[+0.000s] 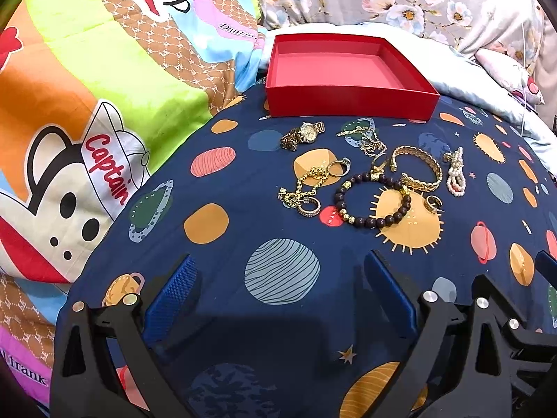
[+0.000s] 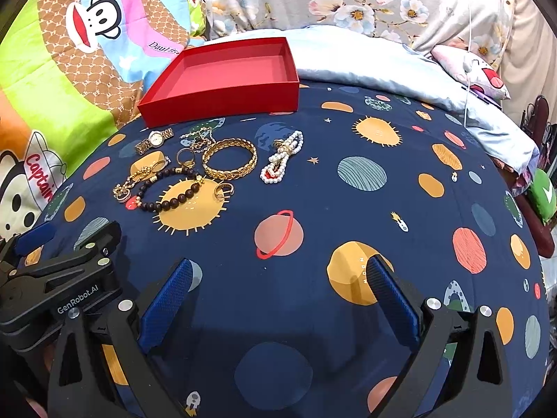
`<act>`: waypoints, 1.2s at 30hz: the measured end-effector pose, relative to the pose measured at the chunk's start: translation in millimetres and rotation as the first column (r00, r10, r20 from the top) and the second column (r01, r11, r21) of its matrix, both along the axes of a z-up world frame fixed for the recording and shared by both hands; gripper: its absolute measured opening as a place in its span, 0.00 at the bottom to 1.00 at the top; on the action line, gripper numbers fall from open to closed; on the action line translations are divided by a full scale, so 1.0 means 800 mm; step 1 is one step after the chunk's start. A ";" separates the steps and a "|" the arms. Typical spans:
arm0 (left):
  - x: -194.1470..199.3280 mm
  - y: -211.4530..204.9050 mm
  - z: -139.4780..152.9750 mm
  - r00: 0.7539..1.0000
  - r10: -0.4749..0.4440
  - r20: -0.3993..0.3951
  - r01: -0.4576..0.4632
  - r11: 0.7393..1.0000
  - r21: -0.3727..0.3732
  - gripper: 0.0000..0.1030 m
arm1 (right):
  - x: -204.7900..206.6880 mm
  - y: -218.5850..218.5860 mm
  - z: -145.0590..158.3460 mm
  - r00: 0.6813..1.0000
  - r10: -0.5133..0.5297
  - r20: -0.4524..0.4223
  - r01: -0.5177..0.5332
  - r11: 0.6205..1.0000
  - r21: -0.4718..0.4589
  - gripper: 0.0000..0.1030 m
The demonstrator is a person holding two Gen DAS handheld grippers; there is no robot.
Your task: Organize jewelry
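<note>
Planet-print bedsheet (image 1: 216, 181) bears red box (image 1: 348, 102), jewelry; both grippers (image 1: 282, 278) (image 2: 278, 282) gape empty.

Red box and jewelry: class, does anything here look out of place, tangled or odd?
Yes. The red box holds nothing, while the jewelry lies loose on the planet-print sheet. The gold chain is bunched up, and the dark bead bracelet overlaps the gold bangle. Nothing looks broken.

tongs (image 2: 278, 278): black frames | blue knurled pads (image 2: 167, 299) | silver screws | "GenRobot.AI" lettering
</note>
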State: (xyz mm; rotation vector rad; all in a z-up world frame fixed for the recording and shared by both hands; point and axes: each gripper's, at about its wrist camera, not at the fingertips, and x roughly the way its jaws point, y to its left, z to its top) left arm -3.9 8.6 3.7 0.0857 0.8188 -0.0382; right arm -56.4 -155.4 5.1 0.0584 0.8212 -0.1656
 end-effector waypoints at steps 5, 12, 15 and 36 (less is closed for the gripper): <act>0.000 0.000 -0.001 1.000 -0.003 -0.004 0.003 1.000 0.000 0.91 | 0.001 0.000 -0.001 1.000 0.001 0.000 -0.001 1.000 0.001 0.95; -0.001 -0.002 -0.002 1.000 -0.004 -0.008 0.004 1.000 0.006 0.90 | 0.001 0.001 -0.001 1.000 0.002 -0.001 -0.002 1.000 0.001 0.95; 0.001 0.000 -0.002 1.000 -0.005 -0.008 0.005 1.000 0.005 0.90 | 0.001 0.001 -0.001 1.000 0.001 -0.001 -0.001 1.000 0.001 0.95; 0.000 0.000 -0.003 1.000 -0.006 -0.010 0.006 1.000 0.005 0.90 | 0.001 0.000 -0.002 1.000 0.001 -0.004 -0.001 1.000 0.001 0.95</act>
